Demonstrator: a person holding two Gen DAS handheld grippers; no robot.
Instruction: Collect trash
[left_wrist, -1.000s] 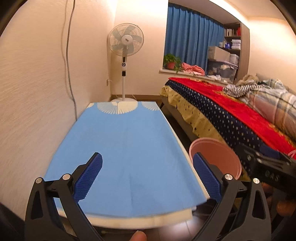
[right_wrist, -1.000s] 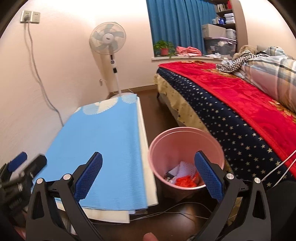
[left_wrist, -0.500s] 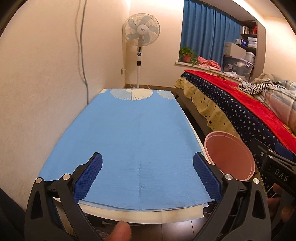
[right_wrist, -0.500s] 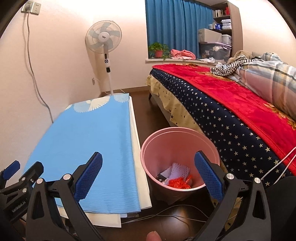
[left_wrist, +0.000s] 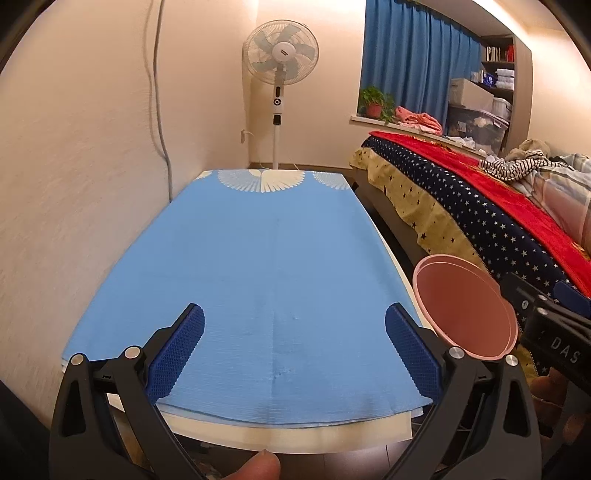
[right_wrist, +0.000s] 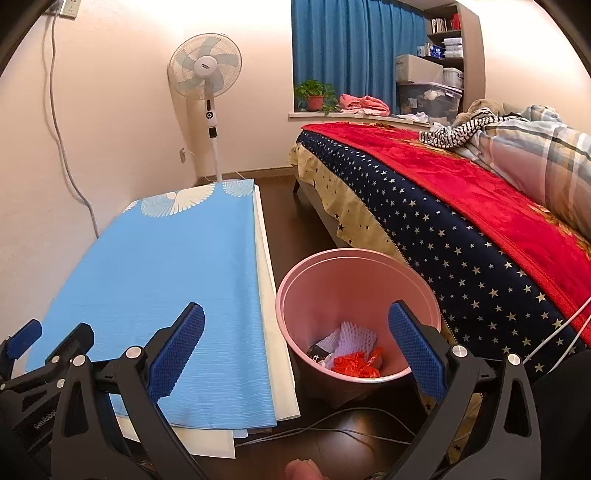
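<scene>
Left wrist view: the left gripper (left_wrist: 293, 343) is hanging level over the near end of the blue-covered table (left_wrist: 266, 258), jaws spread wide and gripping nothing. A fingertip (left_wrist: 258, 466) is peeking in at the bottom edge. At the lower right of the frame the pink bin (left_wrist: 466, 314) is showing its rim beside the table.

Right wrist view: the right gripper (right_wrist: 295, 341) is angling down, its jaws gaping wide and empty, framing the table edge and the pink bin at lower centre. Inside, red wrapper trash (right_wrist: 356, 364) and white netting (right_wrist: 355, 336) are lying at the bottom. The left gripper is poking in at lower left.
</scene>
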